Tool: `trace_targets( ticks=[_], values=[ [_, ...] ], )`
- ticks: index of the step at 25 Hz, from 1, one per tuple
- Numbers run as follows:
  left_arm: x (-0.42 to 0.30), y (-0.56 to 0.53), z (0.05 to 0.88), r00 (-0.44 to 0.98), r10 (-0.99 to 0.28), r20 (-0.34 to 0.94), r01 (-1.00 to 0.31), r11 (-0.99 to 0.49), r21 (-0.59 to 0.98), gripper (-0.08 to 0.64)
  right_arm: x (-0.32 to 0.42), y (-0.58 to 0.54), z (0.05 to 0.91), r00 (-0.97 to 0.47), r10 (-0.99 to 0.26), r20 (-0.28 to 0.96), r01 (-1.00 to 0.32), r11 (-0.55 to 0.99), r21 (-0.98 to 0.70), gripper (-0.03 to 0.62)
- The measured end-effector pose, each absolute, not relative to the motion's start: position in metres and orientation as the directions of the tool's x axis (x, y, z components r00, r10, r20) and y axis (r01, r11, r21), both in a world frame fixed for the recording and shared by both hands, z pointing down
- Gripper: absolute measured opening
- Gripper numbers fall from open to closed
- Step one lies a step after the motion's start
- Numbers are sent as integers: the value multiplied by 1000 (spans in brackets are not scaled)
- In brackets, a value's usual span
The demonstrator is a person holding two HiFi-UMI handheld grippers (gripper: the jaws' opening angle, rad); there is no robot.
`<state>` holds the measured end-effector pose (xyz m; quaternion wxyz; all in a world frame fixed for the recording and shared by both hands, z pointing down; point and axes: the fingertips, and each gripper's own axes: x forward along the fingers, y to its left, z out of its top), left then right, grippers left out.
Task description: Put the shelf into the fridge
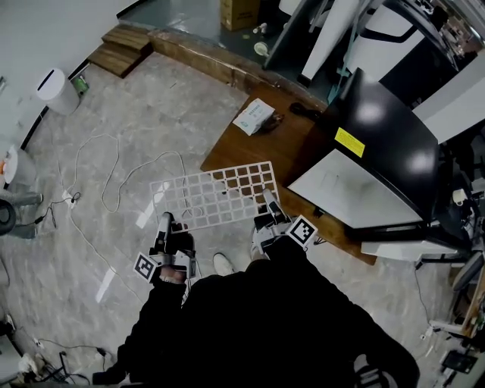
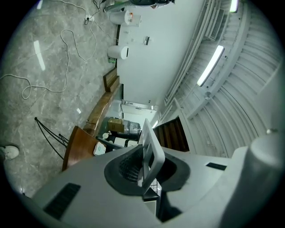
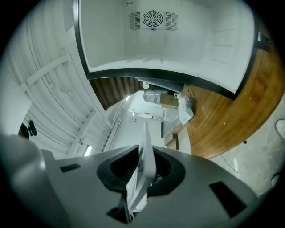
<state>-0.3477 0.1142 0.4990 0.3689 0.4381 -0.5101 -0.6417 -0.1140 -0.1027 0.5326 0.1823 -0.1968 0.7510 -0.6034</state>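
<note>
Left hand-held gripper (image 1: 164,221) is clamped narrow on the near edge of the white wire shelf (image 1: 216,193); its own view shows the rim of the shelf (image 2: 151,147) pinched between the pads of the gripper (image 2: 147,165). Right hand-held gripper (image 1: 269,199) is also closed on that near edge, further right, and its view has the shelf (image 3: 146,151) running straight through the jaws (image 3: 140,173).

Shelf is held roughly level in the air, over the grey floor (image 1: 91,189) and the corner of the wooden board (image 1: 258,151), just in front of the fridge (image 1: 386,144), not inside it. Fridge is open: the right gripper view looks into the white cavity (image 3: 169,44), with plain walls and a round vent grille (image 3: 153,20) at the back.

White packet (image 1: 254,116) lies on the board. Cardboard box (image 1: 239,11) sits at the far edge; its contents cannot be seen. White cable (image 1: 114,182) loops across the floor.
</note>
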Motion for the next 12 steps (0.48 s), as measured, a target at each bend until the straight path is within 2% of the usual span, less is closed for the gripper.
trace_targets(
  ticks=[5,12],
  values=[
    [-346,113,494,-303,-935,-184,29,-202,979,35,-101,-94,517,-820,-567,-76,-56,212,-976,49],
    [-315,78,485,-146,-971,-191,0,-194,981,32,-36,-79,502,-702,-707,-83,-58,173,-983,40]
  ],
)
